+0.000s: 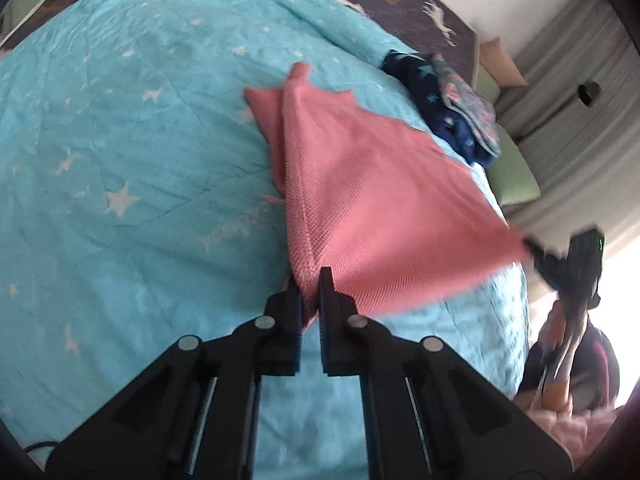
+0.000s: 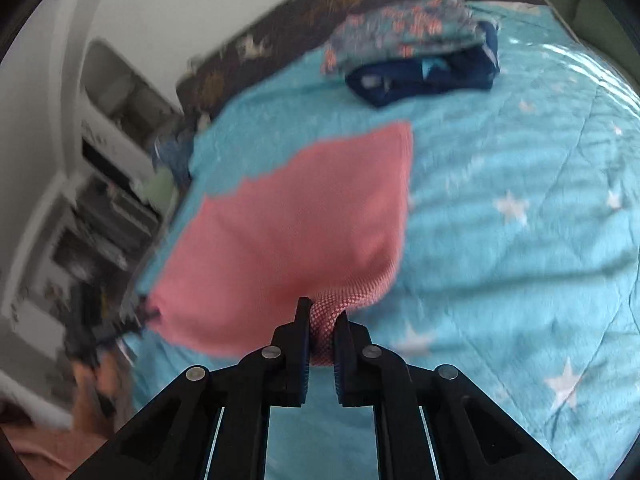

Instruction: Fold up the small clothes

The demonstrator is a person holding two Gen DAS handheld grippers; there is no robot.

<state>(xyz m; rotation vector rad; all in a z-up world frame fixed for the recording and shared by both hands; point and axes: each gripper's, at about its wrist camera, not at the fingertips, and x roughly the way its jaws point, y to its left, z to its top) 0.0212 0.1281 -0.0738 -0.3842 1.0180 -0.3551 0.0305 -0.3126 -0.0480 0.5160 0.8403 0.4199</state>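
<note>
A: Left gripper [image 1: 309, 280]?
B: We see it clamped on the pink garment [image 1: 360, 184]. Right gripper [image 2: 323, 312] pinches another corner.
A: Where?
B: Stretched over the blue bedspread [image 1: 120, 140], near the folded pile [image 2: 420, 52].

We look down close along each gripper's fingers; both views share the pink cloth [image 1: 372, 184] stretched over the blue bedspread [image 2: 500, 184], seen from opposite ends.
</note>
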